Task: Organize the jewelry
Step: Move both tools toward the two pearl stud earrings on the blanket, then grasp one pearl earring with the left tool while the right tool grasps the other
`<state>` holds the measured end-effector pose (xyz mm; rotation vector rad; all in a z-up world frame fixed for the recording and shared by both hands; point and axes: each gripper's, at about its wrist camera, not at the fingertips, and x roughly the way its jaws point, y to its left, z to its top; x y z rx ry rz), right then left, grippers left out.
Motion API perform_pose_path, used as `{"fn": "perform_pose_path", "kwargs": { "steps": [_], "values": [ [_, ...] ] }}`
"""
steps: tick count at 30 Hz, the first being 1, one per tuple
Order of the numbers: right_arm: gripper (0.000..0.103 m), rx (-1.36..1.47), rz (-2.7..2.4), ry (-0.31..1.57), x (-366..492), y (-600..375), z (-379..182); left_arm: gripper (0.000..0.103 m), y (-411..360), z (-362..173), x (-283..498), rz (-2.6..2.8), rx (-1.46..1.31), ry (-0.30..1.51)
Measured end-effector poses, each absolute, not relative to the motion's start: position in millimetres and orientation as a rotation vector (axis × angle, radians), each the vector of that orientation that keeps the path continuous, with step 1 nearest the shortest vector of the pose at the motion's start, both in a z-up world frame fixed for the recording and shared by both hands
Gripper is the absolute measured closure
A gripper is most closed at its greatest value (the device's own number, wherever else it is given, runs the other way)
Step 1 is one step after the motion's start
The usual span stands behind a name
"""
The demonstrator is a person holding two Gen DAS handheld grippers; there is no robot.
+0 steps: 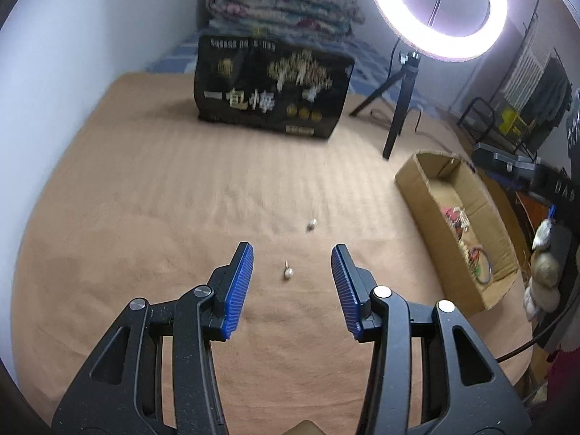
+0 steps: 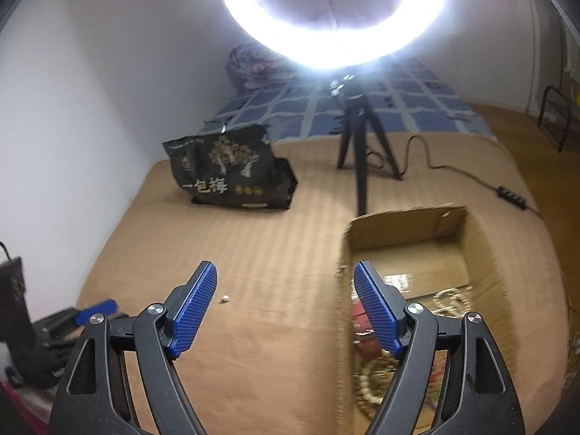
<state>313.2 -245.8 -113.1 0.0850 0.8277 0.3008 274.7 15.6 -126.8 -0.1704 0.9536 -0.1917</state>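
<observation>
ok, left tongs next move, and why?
Probably ease the left tongs forward and down, then close on the small silver-white earring. It lies loose on the tan blanket just past the open blue fingertips, roughly centred between them. The brown cardboard box already holds other jewelry.

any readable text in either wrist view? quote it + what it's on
"一包梅": large white characters on the black snack bag, readable in both views.
Top row of print and gold emblems on that bag: too blurred to read.
"DAS": white letters on a dark object at the right edge; may be cut off.
</observation>
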Motion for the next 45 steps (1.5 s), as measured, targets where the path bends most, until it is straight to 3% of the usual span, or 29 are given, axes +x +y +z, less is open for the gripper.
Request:
{"fn": "perform_pose_path", "kwargs": {
  "steps": [4, 8, 11, 14, 16, 23, 37, 40, 45],
  "values": [
    [0.027, 0.082, 0.323, 0.840, 319, -232, -123, 0.057, 19, -148, 278, -0.211, -0.180, 0.992],
    [0.035, 0.063, 0.358, 0.886, 327, -212, -141, 0.059, 14, -163, 282, -0.239, -0.173, 1.017],
    [0.052, 0.063, 0.394, 0.945, 336, -198, -160, 0.073, 6, -173, 285, -0.279, -0.155, 1.048],
    [0.058, 0.065, 0.436, 0.998, 342, -183, -181, 0.079, -1, -181, 288, -0.298, -0.098, 1.053],
    [0.067, 0.064, 0.462, 1.037, 346, -174, -195, 0.081, -3, -185, 290, -0.309, -0.085, 1.063],
    [0.080, 0.082, 0.501, 1.119, 360, -156, -230, 0.082, -6, -198, 298, -0.313, -0.075, 1.092],
    [0.086, 0.064, 0.513, 1.168, 376, -134, -260, 0.082, -10, -210, 311, -0.305, -0.043, 1.113],
    [0.086, 0.047, 0.509, 1.171, 382, -125, -263, 0.092, -13, -214, 313, -0.305, -0.027, 1.127],
    [0.092, -0.002, 0.492, 1.174, 381, -118, -270, 0.097, -13, -217, 314, -0.299, -0.009, 1.132]
  ]
}}
